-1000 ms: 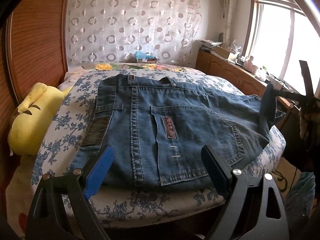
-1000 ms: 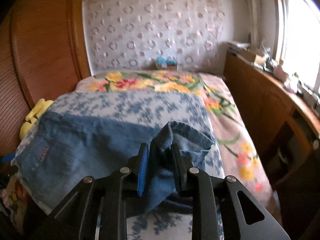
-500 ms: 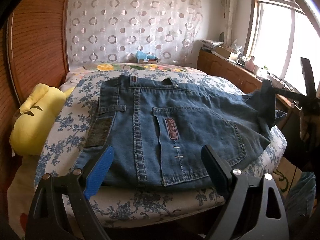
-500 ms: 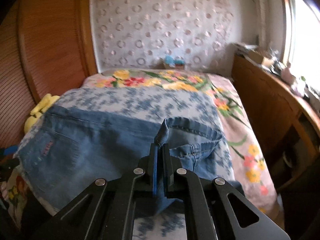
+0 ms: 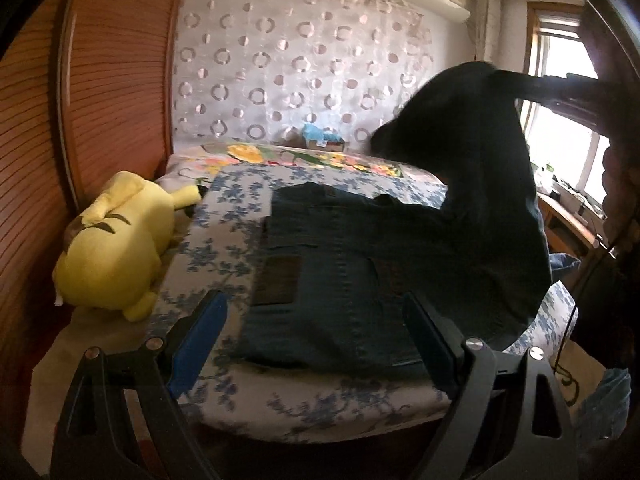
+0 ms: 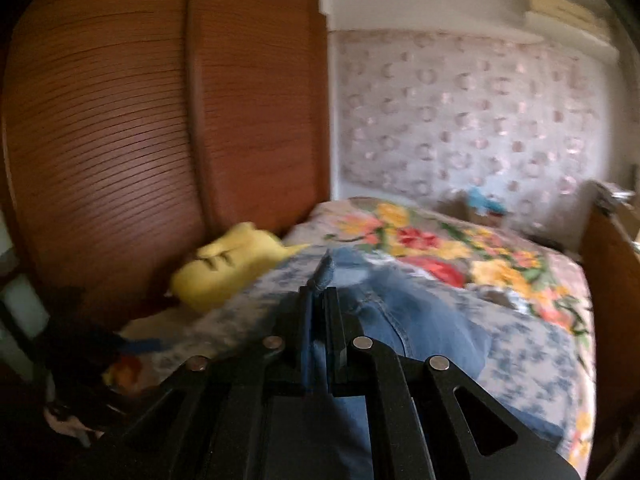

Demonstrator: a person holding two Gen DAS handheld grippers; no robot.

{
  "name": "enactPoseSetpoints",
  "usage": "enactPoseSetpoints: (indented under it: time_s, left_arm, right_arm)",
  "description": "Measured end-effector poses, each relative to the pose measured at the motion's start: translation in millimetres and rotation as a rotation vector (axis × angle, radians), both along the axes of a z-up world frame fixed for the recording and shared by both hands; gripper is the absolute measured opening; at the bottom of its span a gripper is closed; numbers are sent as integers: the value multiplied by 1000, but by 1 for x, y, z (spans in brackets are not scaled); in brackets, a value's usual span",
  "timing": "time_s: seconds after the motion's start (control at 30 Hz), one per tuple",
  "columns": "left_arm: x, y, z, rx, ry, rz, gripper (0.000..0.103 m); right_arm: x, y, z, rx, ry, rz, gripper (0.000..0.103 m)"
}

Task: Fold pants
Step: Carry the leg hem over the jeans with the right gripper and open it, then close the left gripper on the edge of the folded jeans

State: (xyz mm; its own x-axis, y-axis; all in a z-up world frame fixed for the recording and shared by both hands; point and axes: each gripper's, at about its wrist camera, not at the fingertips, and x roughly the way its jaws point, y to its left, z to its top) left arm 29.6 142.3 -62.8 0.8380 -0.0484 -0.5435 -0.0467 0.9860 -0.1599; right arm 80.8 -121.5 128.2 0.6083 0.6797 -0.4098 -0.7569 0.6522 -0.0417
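Observation:
Blue jeans [image 5: 340, 280] lie on the blue-flowered bed cover [image 5: 224, 240], waistband at the far side. Their right part [image 5: 488, 168] is lifted high and swings over the rest, dark against the window. My right gripper [image 6: 320, 304] is shut on a fold of the jeans [image 6: 326, 272] and holds it up in the air; it also shows at the upper right of the left wrist view [image 5: 560, 92]. My left gripper [image 5: 316, 332] is open and empty, low at the near edge of the bed, in front of the jeans.
A yellow plush toy [image 5: 116, 248] lies at the bed's left beside the wooden sliding doors [image 5: 80, 120]. A flowered quilt [image 6: 460, 248] covers the far bed. A wooden sideboard [image 5: 568, 216] runs under the window at right. A small blue item [image 5: 320, 134] sits by the curtain.
My right gripper has lifted the pinched jeans fold high and carried it leftward over the bed. My left gripper stayed open and shifted a little left.

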Motion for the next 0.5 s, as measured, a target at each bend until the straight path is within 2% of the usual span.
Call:
enactPoseSetpoints:
  time_s: [0.07, 0.1, 0.13, 0.27, 0.4, 0.5]
  left_arm:
    - [-1, 5, -2, 2, 2, 5, 90]
    - [-1, 6, -2, 3, 3, 7, 90]
    - [-1, 9, -4, 1, 6, 10, 90]
    - [6, 12, -11, -14, 24, 14, 90]
    - [17, 5, -17, -25, 38, -15, 90]
    - [28, -5, -21, -23, 49, -56, 89]
  right_arm:
    - [1, 15, -3, -24, 7, 15, 20]
    - [2, 22, -6, -41, -1, 4, 30]
    - [5, 23, -9, -47, 2, 1, 33]
    - [21, 21, -18, -73, 23, -37, 34]
    - [42, 12, -25, -107, 37, -88, 35]
    - [41, 7, -40, -133, 51, -139, 36]
